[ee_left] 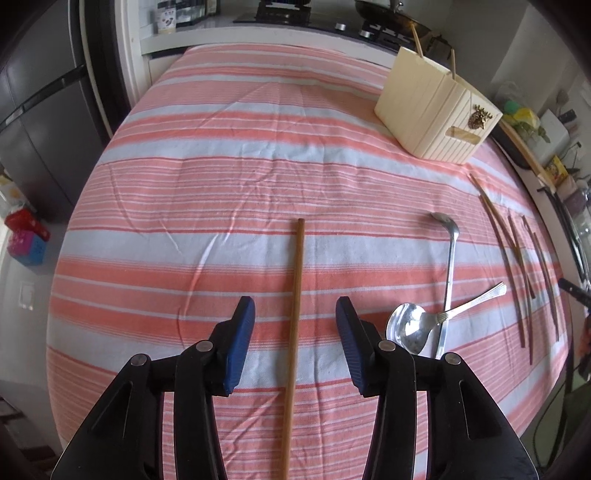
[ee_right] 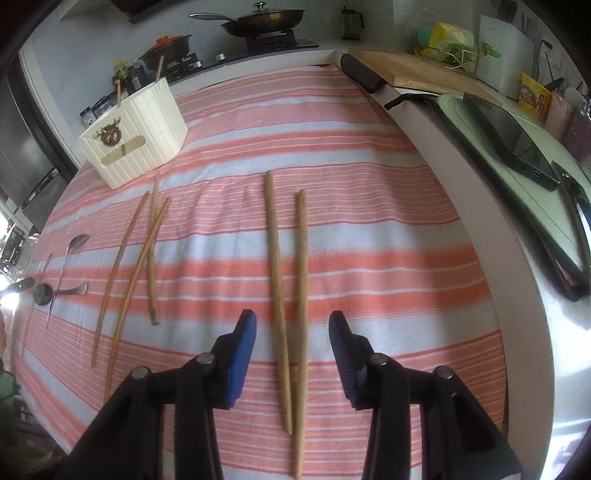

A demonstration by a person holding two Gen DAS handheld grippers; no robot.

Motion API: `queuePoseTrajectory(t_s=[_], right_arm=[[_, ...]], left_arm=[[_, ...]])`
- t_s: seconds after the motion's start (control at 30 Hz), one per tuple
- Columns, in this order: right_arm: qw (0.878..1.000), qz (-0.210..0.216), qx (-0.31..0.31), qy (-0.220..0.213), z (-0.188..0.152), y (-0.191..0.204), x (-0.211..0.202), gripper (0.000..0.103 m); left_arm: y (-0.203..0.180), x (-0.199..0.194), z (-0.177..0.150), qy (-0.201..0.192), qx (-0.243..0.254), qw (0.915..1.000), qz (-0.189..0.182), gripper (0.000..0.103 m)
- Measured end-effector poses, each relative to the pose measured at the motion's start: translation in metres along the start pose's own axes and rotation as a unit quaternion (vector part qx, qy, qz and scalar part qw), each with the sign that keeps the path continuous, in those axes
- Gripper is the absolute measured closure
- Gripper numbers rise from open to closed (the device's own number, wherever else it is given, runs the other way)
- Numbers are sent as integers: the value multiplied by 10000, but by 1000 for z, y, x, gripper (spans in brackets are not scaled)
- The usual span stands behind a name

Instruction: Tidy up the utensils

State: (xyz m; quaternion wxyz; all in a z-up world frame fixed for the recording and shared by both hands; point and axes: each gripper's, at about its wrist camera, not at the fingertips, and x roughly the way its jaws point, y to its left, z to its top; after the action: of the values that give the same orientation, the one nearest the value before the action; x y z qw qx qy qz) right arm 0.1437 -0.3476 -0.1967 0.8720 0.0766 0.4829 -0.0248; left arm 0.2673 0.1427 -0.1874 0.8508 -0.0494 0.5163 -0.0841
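My left gripper [ee_left: 295, 304] hangs open over the striped cloth, and a single wooden chopstick [ee_left: 300, 251] lies lengthwise between its blue pads without touching them. To its right lie a large spoon [ee_left: 408, 326], a long thin spoon [ee_left: 451, 258] and several darker chopsticks [ee_left: 517, 258]. A cream utensil holder [ee_left: 436, 110] stands at the far right with two chopsticks upright in it. My right gripper [ee_right: 293, 316] is open above a pair of pale chopsticks [ee_right: 275, 258] that lie between its fingers, untouched. Three more chopsticks [ee_right: 147, 240], the spoons [ee_right: 74, 243] and the holder [ee_right: 136, 133] are to its left.
The table is covered by a red and white striped cloth [ee_left: 221, 166]. A raised white counter [ee_right: 461, 166] borders its right side, carrying a cutting board [ee_right: 417, 70] and a dark flat device [ee_right: 517, 140]. A stove with a pan [ee_right: 262, 18] is behind, and a dark fridge [ee_left: 37, 110] far left.
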Motion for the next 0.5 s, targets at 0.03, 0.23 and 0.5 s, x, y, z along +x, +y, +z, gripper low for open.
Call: queuePoseTrajectory(t_s=[0.03,0.23,0.5], right_arm=[[10000,6,40,36,5,-2,5,65],[9998,76,-134,140,19,2,14,72],[9995,-56,-265,136,30,8,18,73]], left_arm=[[0,-3,1,-25,8,10000,-32,54],[-5,-11,4,-66,310,9994,-137,52],[-20,18,7,237,793,9962,270,53]])
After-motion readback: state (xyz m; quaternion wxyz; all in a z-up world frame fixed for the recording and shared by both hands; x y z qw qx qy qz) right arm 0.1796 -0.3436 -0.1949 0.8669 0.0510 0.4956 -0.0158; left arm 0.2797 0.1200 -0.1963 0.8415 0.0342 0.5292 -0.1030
